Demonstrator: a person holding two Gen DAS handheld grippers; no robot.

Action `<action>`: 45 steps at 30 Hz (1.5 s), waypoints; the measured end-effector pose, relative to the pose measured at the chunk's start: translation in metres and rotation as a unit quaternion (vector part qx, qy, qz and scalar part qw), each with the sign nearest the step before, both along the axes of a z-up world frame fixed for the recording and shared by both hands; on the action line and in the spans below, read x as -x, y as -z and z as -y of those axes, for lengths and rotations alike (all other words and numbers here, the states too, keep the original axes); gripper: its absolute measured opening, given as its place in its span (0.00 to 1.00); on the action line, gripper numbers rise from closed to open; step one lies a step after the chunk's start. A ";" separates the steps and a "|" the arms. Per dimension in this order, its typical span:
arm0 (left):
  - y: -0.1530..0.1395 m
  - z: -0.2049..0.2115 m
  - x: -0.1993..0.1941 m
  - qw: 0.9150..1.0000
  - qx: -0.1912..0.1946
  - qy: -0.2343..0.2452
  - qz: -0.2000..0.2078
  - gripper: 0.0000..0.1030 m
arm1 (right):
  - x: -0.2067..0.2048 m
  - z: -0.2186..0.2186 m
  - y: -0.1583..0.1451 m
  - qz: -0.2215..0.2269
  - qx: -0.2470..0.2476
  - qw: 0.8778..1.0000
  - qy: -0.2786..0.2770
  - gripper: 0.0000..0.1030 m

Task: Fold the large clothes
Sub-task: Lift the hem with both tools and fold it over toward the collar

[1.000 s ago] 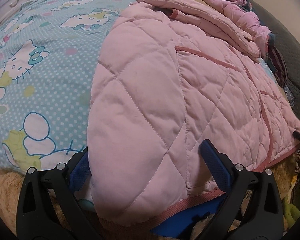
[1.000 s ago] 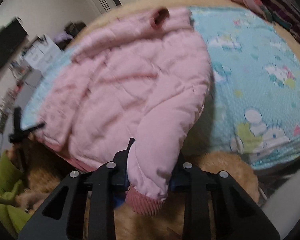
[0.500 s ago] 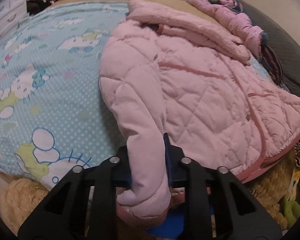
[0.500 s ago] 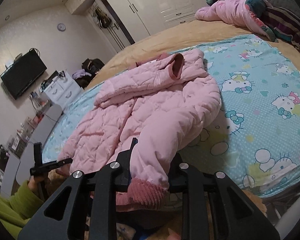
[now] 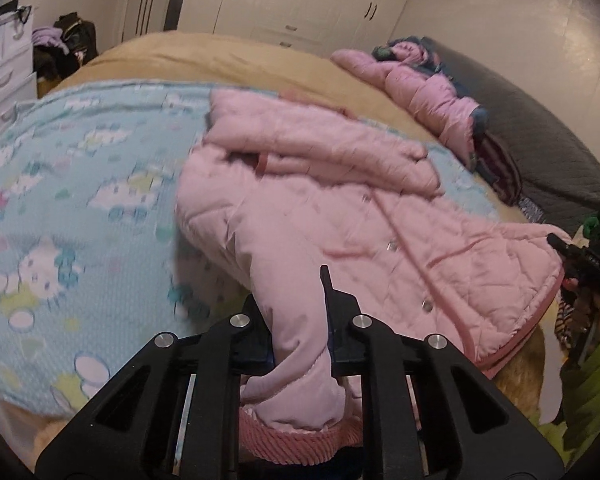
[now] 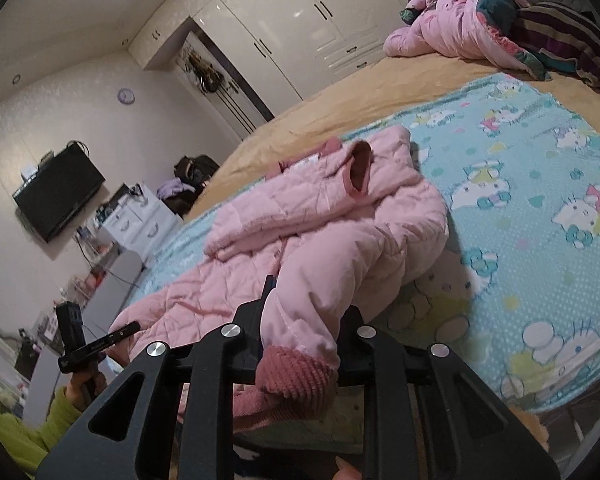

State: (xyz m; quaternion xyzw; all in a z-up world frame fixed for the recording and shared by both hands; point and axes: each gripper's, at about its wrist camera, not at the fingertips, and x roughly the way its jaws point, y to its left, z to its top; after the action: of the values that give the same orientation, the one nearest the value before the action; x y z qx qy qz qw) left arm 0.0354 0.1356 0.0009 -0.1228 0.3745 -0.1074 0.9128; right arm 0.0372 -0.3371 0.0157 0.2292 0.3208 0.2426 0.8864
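Left tool point(image 5: 300, 320) just closed, pinching sleeve of pink jacket point(image 5: 340, 216); right tool point(image 6: 306, 320) pinched other sleeve at 6 o'clock; jacket on bed point(image 6: 540, 184).

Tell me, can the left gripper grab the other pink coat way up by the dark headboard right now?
Probably not. The left gripper is shut on a sleeve of the pink quilted jacket; its jaws have just been closing. The other pink coat lies far across the bed, beyond that jacket.

No readable text, labels or numbers anywhere; blanket point(image 6: 540, 184) print shows cartoon cats only, no lettering
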 end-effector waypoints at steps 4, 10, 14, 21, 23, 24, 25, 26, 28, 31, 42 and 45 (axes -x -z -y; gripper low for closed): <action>-0.021 -0.001 -0.013 1.000 0.009 -0.002 0.028 0.09 | -0.014 0.003 -0.012 0.007 -0.019 1.000 0.004 0.19; -0.045 -0.002 -0.039 0.998 0.014 -0.004 0.053 0.09 | -0.041 0.004 -0.033 0.014 -0.032 0.999 0.005 0.19; -0.058 -0.006 -0.060 0.998 0.025 -0.010 0.063 0.09 | -0.062 0.006 -0.045 0.012 -0.045 0.999 0.006 0.19; -0.079 -0.020 -0.095 0.997 0.047 -0.023 0.065 0.09 | -0.102 0.013 -0.061 0.000 -0.060 0.998 0.012 0.19; -0.083 -0.022 -0.105 0.996 0.047 -0.026 0.065 0.09 | -0.115 0.013 -0.068 -0.001 -0.057 0.998 0.015 0.19; -0.086 -0.022 -0.110 0.996 0.047 -0.027 0.066 0.09 | -0.120 0.013 -0.071 -0.001 -0.055 0.998 0.016 0.19; -0.089 -0.023 -0.115 0.996 0.046 -0.027 0.067 0.09 | -0.128 0.013 -0.074 -0.002 -0.054 0.998 0.017 0.19; -0.091 -0.023 -0.120 0.996 0.045 -0.028 0.067 0.09 | -0.134 0.013 -0.076 -0.003 -0.055 0.998 0.019 0.19; -0.095 -0.025 -0.133 0.996 0.048 -0.031 0.067 0.09 | -0.147 0.013 -0.081 -0.005 -0.052 0.998 0.024 0.19; -0.099 -0.031 -0.151 0.996 0.051 -0.038 0.068 0.09 | -0.170 0.012 -0.087 -0.008 -0.052 0.998 0.029 0.19; -0.100 -0.050 -0.213 0.995 0.043 -0.071 0.059 0.09 | -0.240 0.011 -0.091 -0.010 -0.038 0.998 0.053 0.19; -0.099 -0.052 -0.227 0.995 0.036 -0.075 0.056 0.09 | -0.256 0.011 -0.089 -0.013 -0.033 0.998 0.059 0.19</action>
State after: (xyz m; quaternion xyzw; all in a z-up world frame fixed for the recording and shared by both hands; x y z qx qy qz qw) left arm 0.2629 0.1873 0.0996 -0.1770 0.3082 -0.0592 0.9328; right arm 0.2930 -0.3480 0.1046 0.2801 0.3096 0.1975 0.8870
